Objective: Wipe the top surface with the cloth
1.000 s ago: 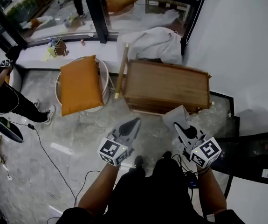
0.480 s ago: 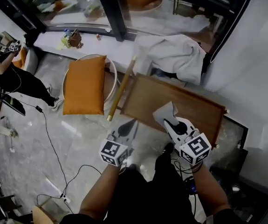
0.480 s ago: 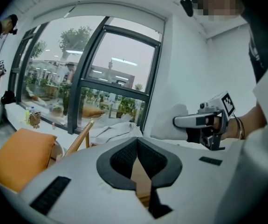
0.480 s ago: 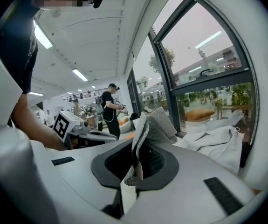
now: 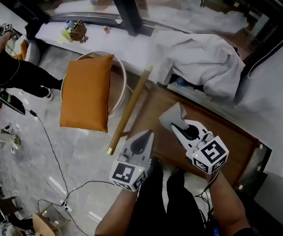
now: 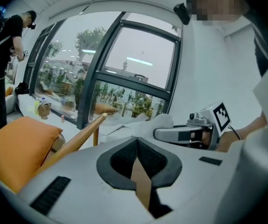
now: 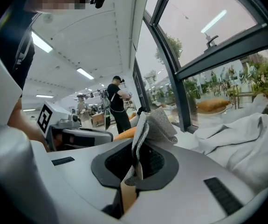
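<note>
Standing over a low wooden desk (image 5: pixel 225 134), a person holds a pair of tongs in each hand, seen from above. Nearest the body, the left tongs (image 5: pixel 147 134) are closed on nothing and hover by the desk's near edge. Just beside them, the right tongs (image 5: pixel 178 127) are clamped on a small grey cloth (image 5: pixel 174 115). Most of it stands up past the tips in a loose, folded flap, over the desk's near corner and apparently not yet touching the wood.

The cloth looks light, soft and limp, with a coarse weave. It will likely bunch up and trail rather than lie flat. A grip near the middle of the fold, with the fabric pressed down under the tips, should spread it best.

The desk top looks hard and smooth. Beyond its left end, a wooden pole (image 5: pixel 129 112) leans beside an orange cushion (image 5: pixel 84 92) on a round chair. Farther off, a crumpled white sheet (image 5: pixel 205 63) lies behind the desk by the window ledge.
</note>
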### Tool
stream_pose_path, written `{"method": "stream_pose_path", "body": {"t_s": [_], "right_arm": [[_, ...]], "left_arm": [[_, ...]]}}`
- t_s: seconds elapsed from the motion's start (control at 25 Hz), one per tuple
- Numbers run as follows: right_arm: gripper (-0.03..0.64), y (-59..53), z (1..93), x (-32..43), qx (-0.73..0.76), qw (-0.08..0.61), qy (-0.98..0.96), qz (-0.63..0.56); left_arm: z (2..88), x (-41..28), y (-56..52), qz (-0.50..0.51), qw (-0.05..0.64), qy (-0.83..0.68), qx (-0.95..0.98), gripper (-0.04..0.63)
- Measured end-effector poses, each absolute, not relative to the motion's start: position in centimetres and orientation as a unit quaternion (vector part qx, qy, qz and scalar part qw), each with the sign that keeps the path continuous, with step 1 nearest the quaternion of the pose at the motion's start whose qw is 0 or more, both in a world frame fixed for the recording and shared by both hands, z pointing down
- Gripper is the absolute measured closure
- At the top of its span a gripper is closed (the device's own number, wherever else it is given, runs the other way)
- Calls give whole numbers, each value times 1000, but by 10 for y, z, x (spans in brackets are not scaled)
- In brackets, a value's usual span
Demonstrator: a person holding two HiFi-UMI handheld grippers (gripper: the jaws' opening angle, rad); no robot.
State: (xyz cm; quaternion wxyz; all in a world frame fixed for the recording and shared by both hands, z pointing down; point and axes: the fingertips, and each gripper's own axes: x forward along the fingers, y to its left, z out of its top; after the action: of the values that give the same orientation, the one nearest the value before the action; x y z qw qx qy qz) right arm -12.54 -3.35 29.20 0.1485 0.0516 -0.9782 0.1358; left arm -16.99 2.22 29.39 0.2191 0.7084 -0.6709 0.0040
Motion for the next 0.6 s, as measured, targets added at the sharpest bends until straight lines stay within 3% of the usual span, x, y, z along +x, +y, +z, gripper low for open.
{"method": "stream_pose_path", "body": {"t_s": [0.6], "right_arm": [[588,-77,375,-205,34,163,-977,135]], "left_arm": [[343,-220,-50,37,207,-712,670,584]]}}
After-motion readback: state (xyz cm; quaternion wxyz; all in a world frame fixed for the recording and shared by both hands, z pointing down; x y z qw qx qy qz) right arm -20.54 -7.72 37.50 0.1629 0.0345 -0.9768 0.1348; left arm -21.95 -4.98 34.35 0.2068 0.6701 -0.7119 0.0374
